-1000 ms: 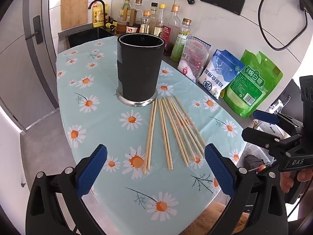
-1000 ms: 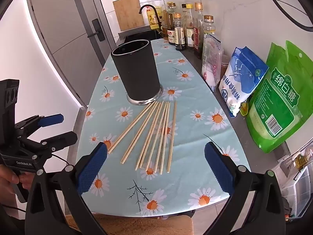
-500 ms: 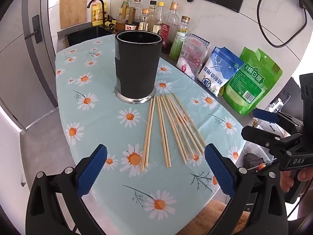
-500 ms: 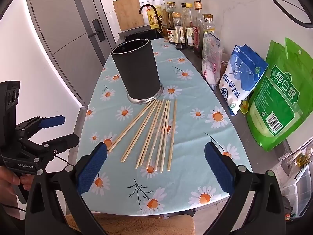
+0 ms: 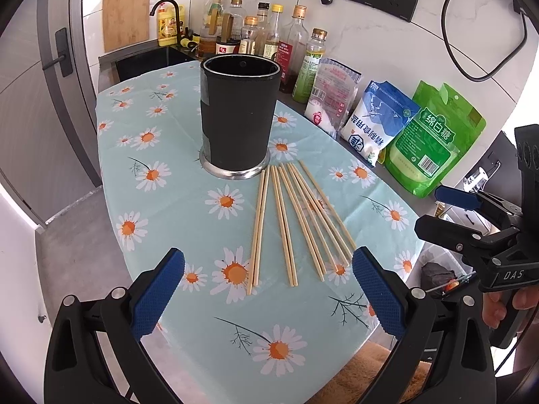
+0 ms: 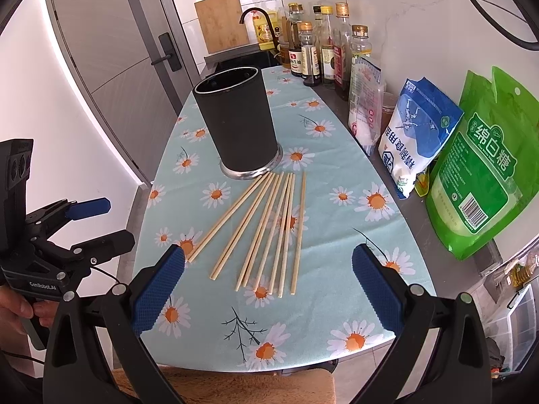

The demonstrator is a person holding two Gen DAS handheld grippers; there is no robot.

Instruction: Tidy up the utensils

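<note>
- Chopsticks (image 5: 296, 219): lying flat on the daisy-cloth worktop (image 5: 175, 202), fanned, long axes running from the holder's base toward the near edge.
- Black holder (image 5: 239, 114): upright, far tips of chopsticks just beside its metal rim.
- Left gripper (image 5: 267, 291): jaws apart, holding nothing.
- Right gripper (image 6: 267, 291): jaws apart, holding nothing.

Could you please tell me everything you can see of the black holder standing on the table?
The holder is a tall, round, matte black cup, slightly tapered toward a shiny metal base ring. It stands upright on the daisy tablecloth, open at the top, and its visible interior looks dark and empty. A small hole shows high on its inner wall. The far tips of the chopsticks lie at its base ring; contact cannot be confirmed. Neither gripper touches it.
</note>
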